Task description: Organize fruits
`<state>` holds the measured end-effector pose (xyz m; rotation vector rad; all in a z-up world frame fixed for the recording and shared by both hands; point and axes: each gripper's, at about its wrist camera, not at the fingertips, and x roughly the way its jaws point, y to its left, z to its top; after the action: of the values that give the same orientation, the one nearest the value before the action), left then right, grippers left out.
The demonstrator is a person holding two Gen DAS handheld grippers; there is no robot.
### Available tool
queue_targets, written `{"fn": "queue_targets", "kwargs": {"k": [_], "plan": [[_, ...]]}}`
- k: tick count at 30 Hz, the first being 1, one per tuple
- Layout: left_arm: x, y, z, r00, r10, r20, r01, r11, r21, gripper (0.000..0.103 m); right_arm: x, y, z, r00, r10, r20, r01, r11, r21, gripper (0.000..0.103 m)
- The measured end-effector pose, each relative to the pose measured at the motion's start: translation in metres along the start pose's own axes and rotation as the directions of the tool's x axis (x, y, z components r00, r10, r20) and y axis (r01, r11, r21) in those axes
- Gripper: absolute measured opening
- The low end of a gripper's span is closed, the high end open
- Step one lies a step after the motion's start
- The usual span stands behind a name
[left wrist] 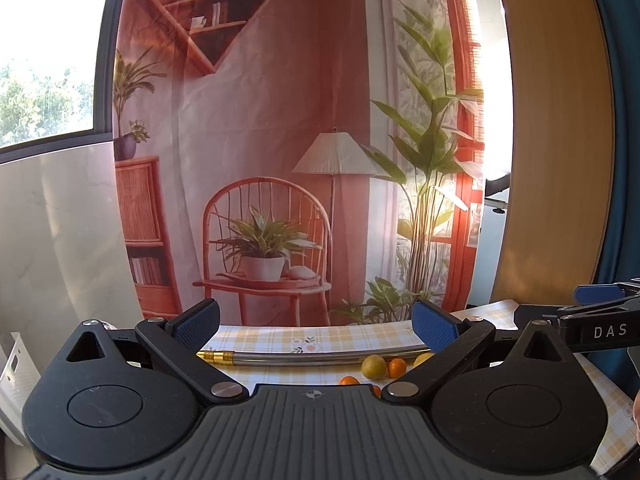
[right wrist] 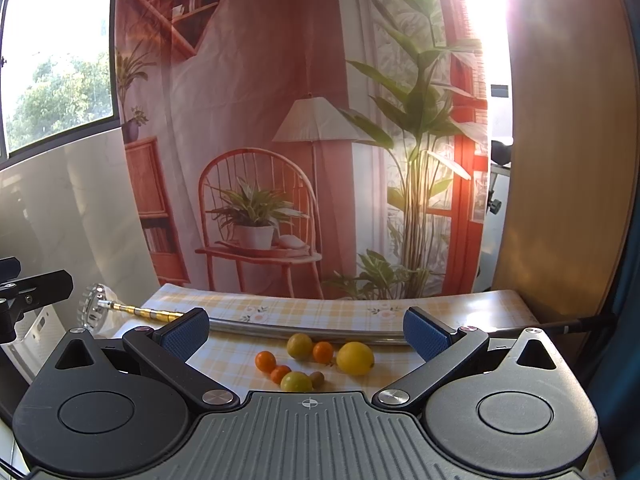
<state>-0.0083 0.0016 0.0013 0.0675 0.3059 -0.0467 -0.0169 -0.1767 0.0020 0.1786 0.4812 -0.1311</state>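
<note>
Fruits: a loose cluster on the tablecloth ahead of my right gripper – a big yellow lemon, two yellow-green round fruits, three small orange ones and a little brownish one
Where they lie: between my right fingers' line of sight, just in front of the metal rod, near the table's middle; some touch, the lemon sits slightly apart on the right
My right gripper: fingers spread wide, nothing between the blue pads
My left gripper: also spread wide and empty, hanging above the table's left part; from there I see only a few of the fruits, low and to the right
Edges and room: open cloth on both sides of the cluster; the long metal rod with its gold-ringed end lies across the table just behind the fruit; the table's far edge meets the backdrop
Surface: yellow-and-white checked tablecloth with small flower prints
Room: printed fabric backdrop of a chair, lamp and plants; a window at left with trees outside; a wooden panel at right, strong sunlight beside it
</note>
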Motion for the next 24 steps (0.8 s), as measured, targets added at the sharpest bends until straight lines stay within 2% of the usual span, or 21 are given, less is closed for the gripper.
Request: {"fn": "queue_targets", "kwargs": {"k": [24], "plan": [[-0.0036, 0.0018, -0.0015, 1.000, 0.001, 0.021, -0.001, 1.000, -0.001, 0.103, -0.0001, -0.0003, -0.0011, 1.000, 0.000, 0.002, 0.000, 1.000, 0.001, 0.103]]}}
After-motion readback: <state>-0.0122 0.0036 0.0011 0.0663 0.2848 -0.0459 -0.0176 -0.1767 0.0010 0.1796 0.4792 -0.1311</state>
